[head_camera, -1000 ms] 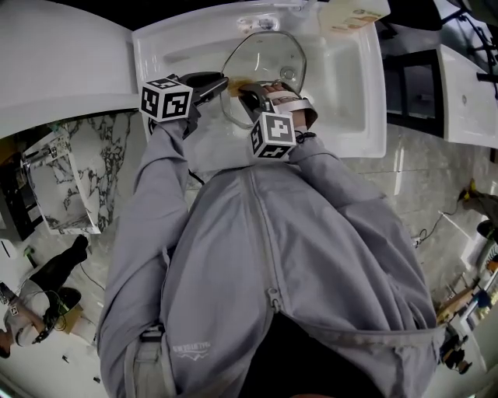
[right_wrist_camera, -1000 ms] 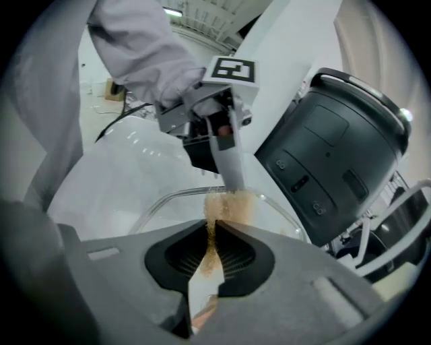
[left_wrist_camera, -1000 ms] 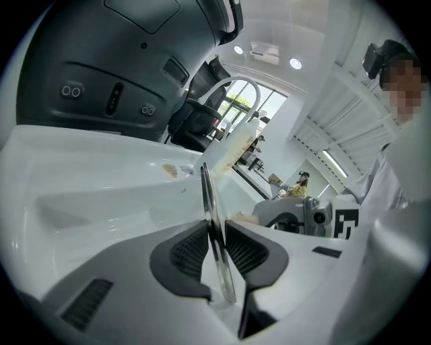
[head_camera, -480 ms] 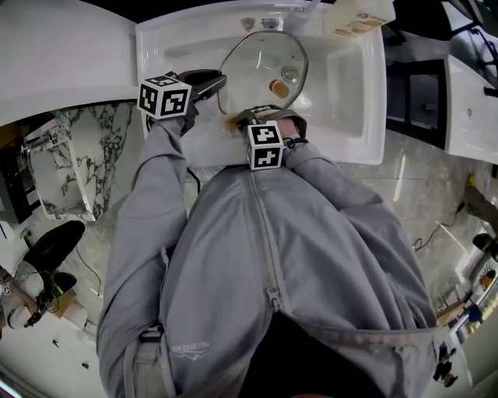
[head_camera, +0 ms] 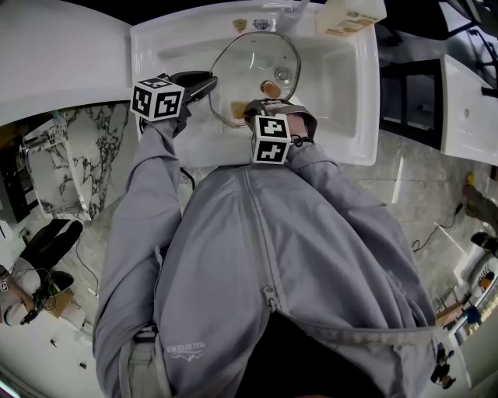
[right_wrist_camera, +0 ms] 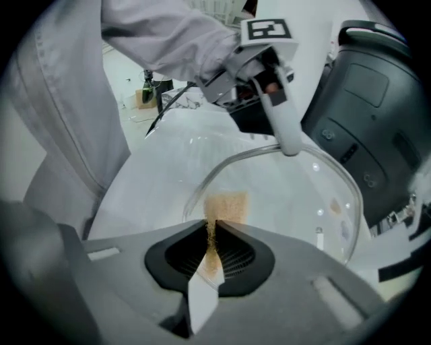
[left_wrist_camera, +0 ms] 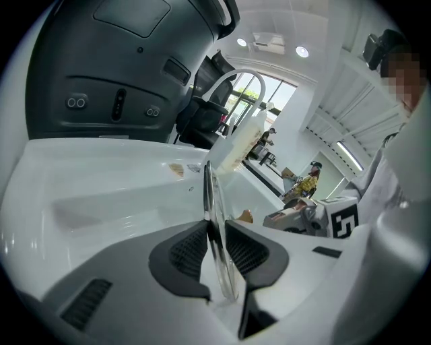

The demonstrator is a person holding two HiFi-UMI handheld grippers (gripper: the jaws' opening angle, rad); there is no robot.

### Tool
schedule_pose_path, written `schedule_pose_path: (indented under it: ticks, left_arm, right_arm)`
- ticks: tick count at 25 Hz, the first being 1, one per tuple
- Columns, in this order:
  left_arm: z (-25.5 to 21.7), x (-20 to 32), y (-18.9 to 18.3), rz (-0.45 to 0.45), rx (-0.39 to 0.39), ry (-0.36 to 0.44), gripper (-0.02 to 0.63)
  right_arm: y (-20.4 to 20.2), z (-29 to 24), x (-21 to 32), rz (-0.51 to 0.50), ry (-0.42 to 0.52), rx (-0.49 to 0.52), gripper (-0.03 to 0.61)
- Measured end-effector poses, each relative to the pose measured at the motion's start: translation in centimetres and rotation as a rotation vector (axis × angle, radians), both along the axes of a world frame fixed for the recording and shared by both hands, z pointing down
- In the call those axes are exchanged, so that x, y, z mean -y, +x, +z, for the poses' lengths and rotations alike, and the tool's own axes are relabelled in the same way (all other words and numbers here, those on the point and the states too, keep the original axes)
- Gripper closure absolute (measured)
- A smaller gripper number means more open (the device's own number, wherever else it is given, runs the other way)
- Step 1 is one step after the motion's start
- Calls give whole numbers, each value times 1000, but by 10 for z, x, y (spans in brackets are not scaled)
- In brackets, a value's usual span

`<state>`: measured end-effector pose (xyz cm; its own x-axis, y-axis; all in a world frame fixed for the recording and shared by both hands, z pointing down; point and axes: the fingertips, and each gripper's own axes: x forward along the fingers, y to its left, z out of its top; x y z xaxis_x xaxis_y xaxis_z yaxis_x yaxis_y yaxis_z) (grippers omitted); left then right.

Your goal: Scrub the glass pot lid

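Setting: white sink (head_camera: 350, 85) set in a white tabletop (head_camera: 62, 62), seen from above; person in a grey jacket (head_camera: 233, 256) standing at its near edge.
Glass pot lid (head_camera: 257, 54): over the sink basin, tilted, its face turned toward the person; metal-rimmed and clear. Whether its lower rim rests on the basin cannot be told.
Lid knob (head_camera: 270, 88): brown, near the centre of the glass, with a small metal vent (head_camera: 284, 75) just beside it.
Left tool (left_wrist_camera: 215, 229): clamped on the glass pot lid's rim at the lid's left side. The left gripper view shows the lid edge-on, upright between the two dark pads, both pressing on it.
Right tool (right_wrist_camera: 214, 232): closed on a thin tan scouring pad (right_wrist_camera: 225, 205), pointing steeply down at the lid's near part.
Scouring pad, position: its rear part pinched between the pads, its free end lying flat against the glass just inside the lower rim.
Tools, relation: near each other, both at the same lid; the left at the rim, the right on the face.
Faucet (left_wrist_camera: 232, 77): white arch at the sink's far side.
Container (head_camera: 350, 15): cream-coloured, on the sink's far right rim.
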<state>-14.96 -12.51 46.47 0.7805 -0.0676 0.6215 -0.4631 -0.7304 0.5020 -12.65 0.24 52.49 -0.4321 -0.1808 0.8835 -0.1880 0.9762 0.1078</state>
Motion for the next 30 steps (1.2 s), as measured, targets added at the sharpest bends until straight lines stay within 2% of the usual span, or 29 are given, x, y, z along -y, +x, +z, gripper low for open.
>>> schedule_pose_path:
  ticks: [4, 13, 25, 30]
  left_arm:
    - [-1, 1, 0, -6, 10, 1, 537]
    - [0, 0, 0, -13, 19, -4, 537]
    - [0, 0, 0, -29, 14, -5, 537]
    - [0, 0, 0, -31, 23, -2, 537]
  right_arm:
    - [23, -17, 32, 151, 43, 53, 546]
    - [42, -37, 61, 327, 105, 88, 546]
    - [67, -63, 93, 472, 190, 150, 546]
    - [91, -87, 146, 511, 300, 155, 546]
